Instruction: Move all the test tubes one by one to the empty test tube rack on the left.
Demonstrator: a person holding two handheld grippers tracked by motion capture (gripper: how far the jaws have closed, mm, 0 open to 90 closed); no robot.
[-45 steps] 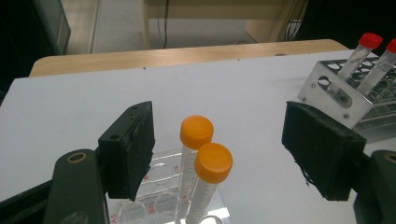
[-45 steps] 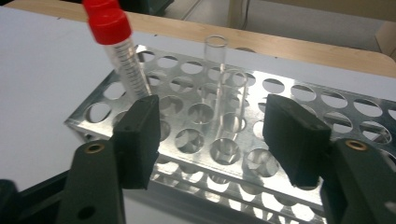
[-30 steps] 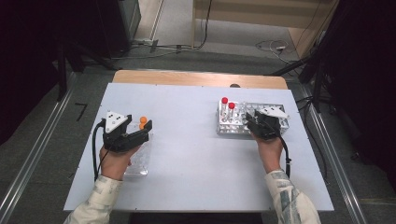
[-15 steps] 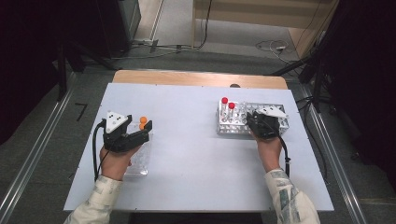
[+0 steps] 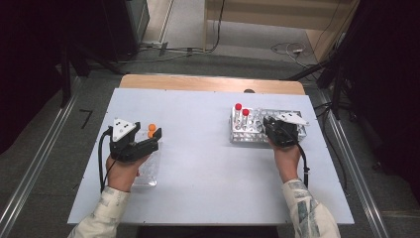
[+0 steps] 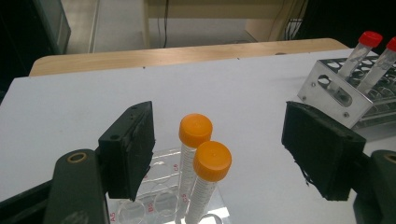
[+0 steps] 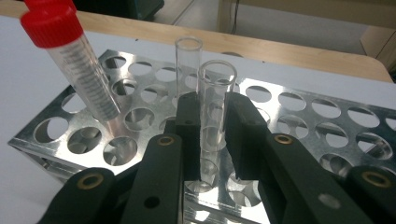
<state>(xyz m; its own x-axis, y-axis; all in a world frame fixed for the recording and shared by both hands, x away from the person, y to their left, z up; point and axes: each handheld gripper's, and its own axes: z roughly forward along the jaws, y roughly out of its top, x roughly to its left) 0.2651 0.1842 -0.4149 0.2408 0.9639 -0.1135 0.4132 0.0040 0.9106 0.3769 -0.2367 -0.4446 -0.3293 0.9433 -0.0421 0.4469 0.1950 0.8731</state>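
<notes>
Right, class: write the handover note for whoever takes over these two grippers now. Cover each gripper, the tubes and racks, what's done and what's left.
Right gripper: jaws have just been closing and are now shut on the uncapped glass tube, which stands in the metal rack.
Left gripper: open, jaws either side of the two orange-capped tubes in the clear rack, not touching them.
Done: two red-capped tubes stand at the metal rack's far left end; a second uncapped tube stands behind the gripped one.
Left: probably lift the gripped tube; orange-capped tubes not yet grasped.

A white table [image 5: 208,163] carries two racks. A clear plastic rack [image 5: 148,171] sits left. A perforated metal tube rack [image 5: 242,135] sits right.
</notes>
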